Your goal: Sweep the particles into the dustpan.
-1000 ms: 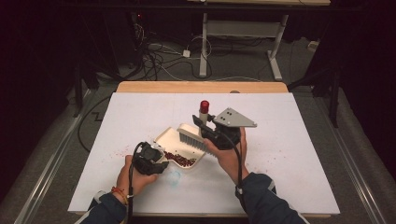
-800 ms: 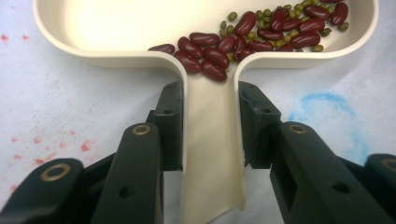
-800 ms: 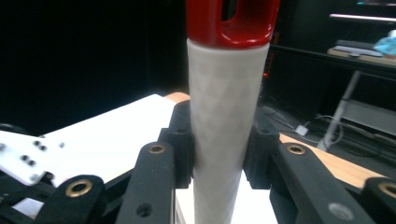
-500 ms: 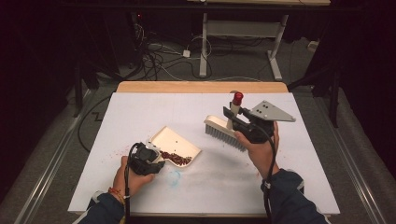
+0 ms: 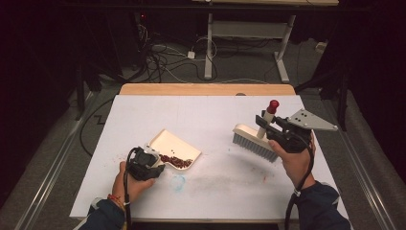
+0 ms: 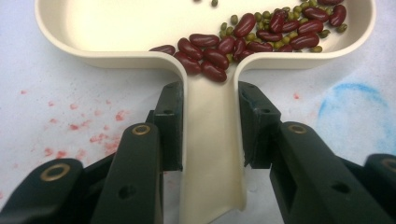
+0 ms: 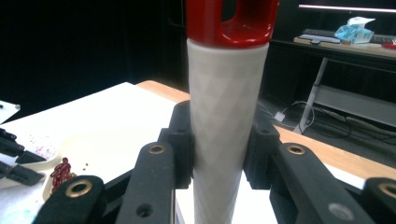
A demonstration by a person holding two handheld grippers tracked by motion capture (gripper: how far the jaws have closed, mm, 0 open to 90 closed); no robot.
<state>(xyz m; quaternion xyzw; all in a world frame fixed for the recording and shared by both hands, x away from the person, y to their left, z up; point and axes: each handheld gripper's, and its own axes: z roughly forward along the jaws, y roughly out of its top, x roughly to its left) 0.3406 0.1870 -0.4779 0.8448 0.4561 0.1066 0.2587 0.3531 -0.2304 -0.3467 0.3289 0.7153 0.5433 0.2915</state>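
**Dustpan held flat, brush parked off to the side**

In the lower left of the high view the left gripper (image 5: 152, 162) is clamped on the handle of the cream dustpan (image 5: 174, 147). The left gripper view makes the grip plain: both black jaws press the flat handle from either side, just below where it widens into the tray. Holding it there, low and close to the tray, looks meant to keep the pan level on the white table (image 5: 210, 115) so its load cannot slide out. That load, a pile of red beans (image 6: 219, 46) mixed with small green ones, lies against the tray's back wall next to the handle (the open lip points away from the hand, toward the upper part of the frame).

At the right of the high view the right gripper (image 5: 266, 128) is closed on the brush (image 5: 253, 143), gripping its pale handle just under the red cap (image 7: 232, 21). The bristles point down toward the table and sit well apart from the pan, which reads as the brush being kept clear of it.

A few red flecks and a faint blue smear mark the table between the two tools.
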